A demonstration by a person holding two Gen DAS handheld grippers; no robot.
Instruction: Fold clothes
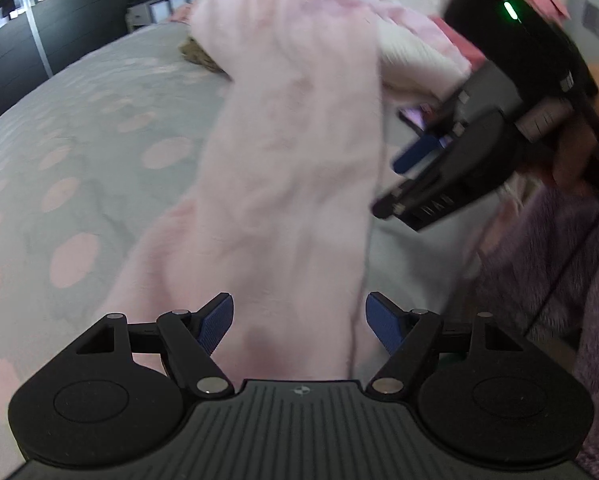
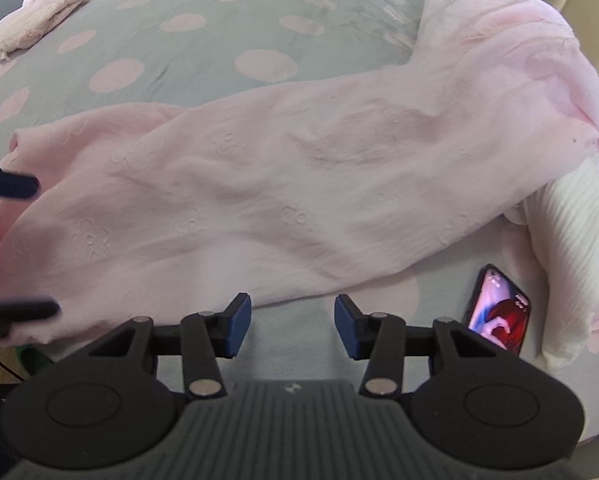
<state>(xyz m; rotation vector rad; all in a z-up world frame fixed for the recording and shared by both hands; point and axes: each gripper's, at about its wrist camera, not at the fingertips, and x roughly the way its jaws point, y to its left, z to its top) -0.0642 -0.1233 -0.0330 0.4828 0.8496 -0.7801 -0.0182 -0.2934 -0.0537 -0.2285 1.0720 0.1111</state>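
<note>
Long garment (image 2: 283,184) stretched across bed (image 2: 203,4), phone (image 2: 499,314) beside it, folded garment (image 2: 31,24) far behind

Both grippers are black with round discs at the base, silver screws on the linkage arms and blue ribbed pads on the fingers (image 2: 239,326). The right gripper (image 1: 409,160), at the right of the left view, shows a green light. The person wears a fluffy purple sleeve (image 1: 559,264).

Left of the garment (image 2: 283,184) open bedspread (image 2: 203,52) was offered; its right side was blocked by a phone (image 2: 499,314) and a white top (image 2: 567,248).
</note>
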